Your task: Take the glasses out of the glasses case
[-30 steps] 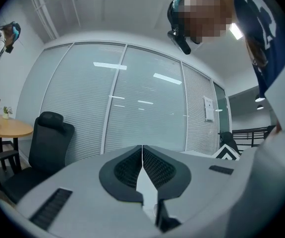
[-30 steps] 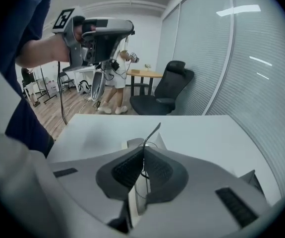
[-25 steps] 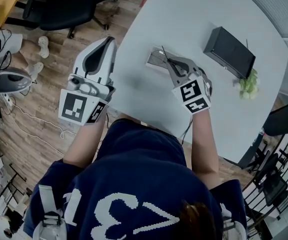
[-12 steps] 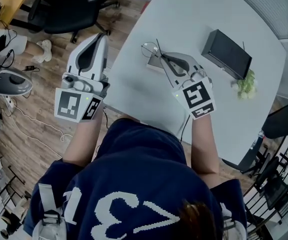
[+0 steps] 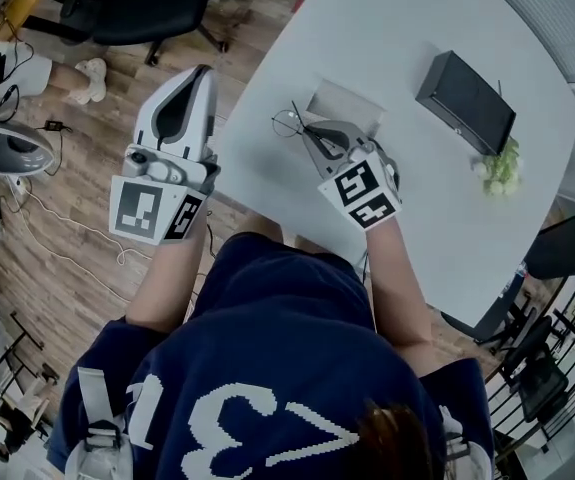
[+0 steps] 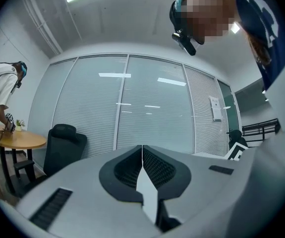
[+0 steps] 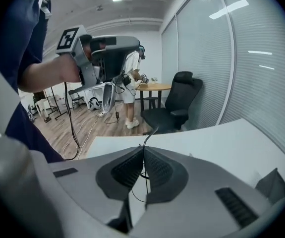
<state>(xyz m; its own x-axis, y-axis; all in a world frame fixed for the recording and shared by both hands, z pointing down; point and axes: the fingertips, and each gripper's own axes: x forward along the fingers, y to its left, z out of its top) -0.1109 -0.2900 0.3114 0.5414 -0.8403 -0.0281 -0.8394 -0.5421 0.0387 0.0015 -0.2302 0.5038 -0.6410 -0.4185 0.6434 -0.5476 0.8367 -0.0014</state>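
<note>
Metal wire, light and easily bent: your right tool (image 5: 305, 134) is clenched on the glasses (image 5: 286, 123) at the frame, so squeeze gently.

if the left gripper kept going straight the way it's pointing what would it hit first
Nothing near: the shut, empty left gripper aims into open room. The glass partition wall looks first in line; the black office chair sits left of that line. Depth unclear.
</note>
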